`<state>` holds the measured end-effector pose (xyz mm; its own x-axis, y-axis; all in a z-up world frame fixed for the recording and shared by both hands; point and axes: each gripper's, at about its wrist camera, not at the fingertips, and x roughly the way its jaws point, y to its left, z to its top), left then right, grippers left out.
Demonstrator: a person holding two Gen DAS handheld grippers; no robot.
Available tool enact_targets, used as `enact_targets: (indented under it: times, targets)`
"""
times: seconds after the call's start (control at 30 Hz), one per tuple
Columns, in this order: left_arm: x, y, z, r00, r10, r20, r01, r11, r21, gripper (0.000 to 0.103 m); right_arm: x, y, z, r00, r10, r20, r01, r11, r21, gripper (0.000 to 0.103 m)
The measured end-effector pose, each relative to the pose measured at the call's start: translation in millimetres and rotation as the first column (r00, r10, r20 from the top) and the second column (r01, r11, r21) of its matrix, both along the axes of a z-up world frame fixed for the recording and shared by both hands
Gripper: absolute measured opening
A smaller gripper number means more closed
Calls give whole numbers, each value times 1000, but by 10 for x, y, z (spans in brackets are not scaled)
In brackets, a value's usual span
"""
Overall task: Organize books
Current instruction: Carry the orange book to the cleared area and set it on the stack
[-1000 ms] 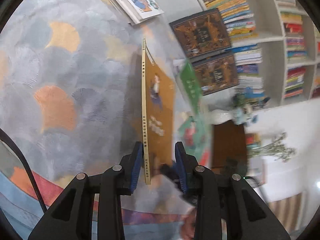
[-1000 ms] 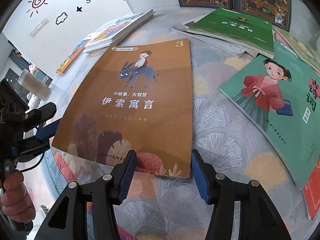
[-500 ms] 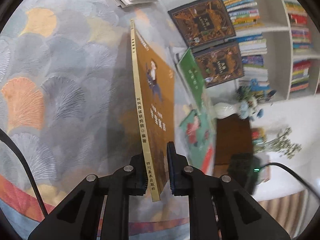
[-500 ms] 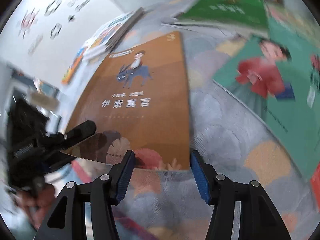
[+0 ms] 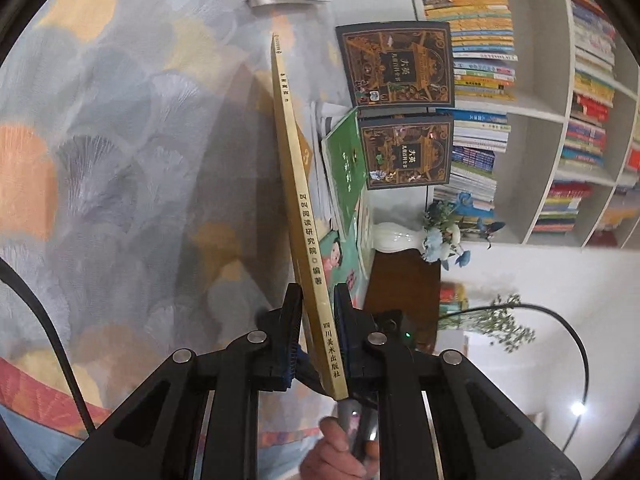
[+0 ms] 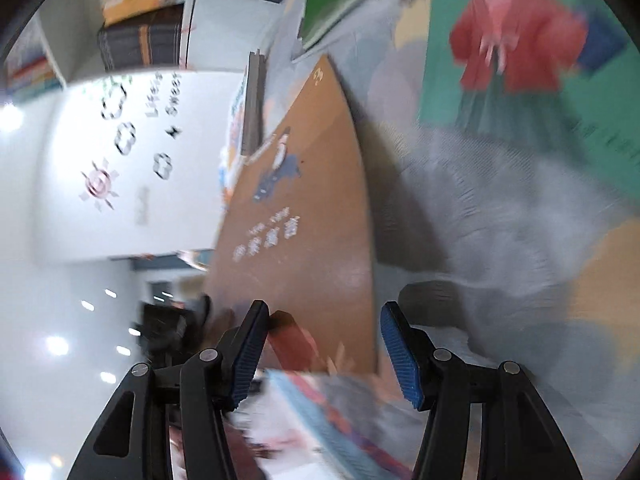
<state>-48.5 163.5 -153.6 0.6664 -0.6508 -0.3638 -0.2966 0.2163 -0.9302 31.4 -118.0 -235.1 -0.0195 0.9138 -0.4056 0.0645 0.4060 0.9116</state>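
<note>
While the left gripper (image 5: 316, 332) clamps the brown book (image 5: 298, 200) by its spine end, the book stands on edge over the patterned cloth (image 5: 120, 160), long axis running away; right gripper (image 6: 320, 344) parted, empty, alongside.

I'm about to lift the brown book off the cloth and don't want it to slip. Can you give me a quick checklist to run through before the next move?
1. Left gripper closed on the brown book at its spine end: ok, both pads press on it.
2. Book raised on edge, spine facing the left camera: ok.
3. Right gripper free of the book: ok, its jaws stand open and the pads are not pressing on the cover.
4. Green books beside it clear of the lift path: cannot tell; they lie close behind.
5. Right view sharp enough to judge clearance: not ok, blurred.
</note>
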Motion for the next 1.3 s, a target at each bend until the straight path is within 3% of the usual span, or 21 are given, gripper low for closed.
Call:
enact_targets:
  times: [0.03, 0.07, 0.1, 0.17, 0.27, 0.37, 0.43, 0.7, 0.77, 0.9, 1.07, 1.3]
  targets:
    - [-4, -3, -11, 1000, -2, -5, 2, 1000, 4, 12, 6, 8, 7, 1000, -9, 6, 9, 1000, -1, 52]
    - [-9, -10, -6, 1000, -7, -14, 8, 999, 33, 12, 5, 30, 32, 1000, -11, 24, 11, 1000, 5, 39]
    - [-11, -13, 7, 1000, -14, -22, 15, 997, 69, 12, 8, 39, 55, 999, -4, 34, 4, 1000, -2, 33]
    - [-14, -33, 38, 999, -36, -39, 41, 988, 151, 11, -27, 79, 151, 995, 16, 99, -10, 998, -68, 30]
    - [-8, -92, 80, 995, -72, -67, 88, 958, 274, 11, -96, 168, 342, 968, 93, 234, -35, 971, -238, 30]
    - [8, -185, 139, 989, -119, -91, 145, 911, 387, 11, -169, 270, 456, 941, 146, 306, -34, 938, -344, 30]
    - [14, -217, 180, 986, -140, -95, 167, 892, 420, 11, -218, 339, 533, 918, 185, 350, -27, 911, -411, 30]
    - [41, -135, 512, 968, -247, -52, 234, 796, 558, 11, -367, 642, 887, 822, 289, 491, 29, 839, -543, 30]
    - [61, -13, 583, 961, -271, -50, 253, 798, 547, 11, -405, 743, 962, 808, 298, 507, 41, 831, -554, 30]
    - [85, 224, 756, 954, -301, -11, 260, 804, 536, 15, -419, 849, 1081, 819, 249, 518, 72, 850, -522, 30]
    - [155, 514, 1004, 937, -347, 51, 266, 799, 538, 20, -394, 1130, 1346, 808, 196, 555, 135, 856, -500, 30]
    - [404, 1082, 1259, 916, -373, 147, 237, 801, 550, 20, -191, 1692, 1744, 756, 151, 637, 228, 852, -472, 31]
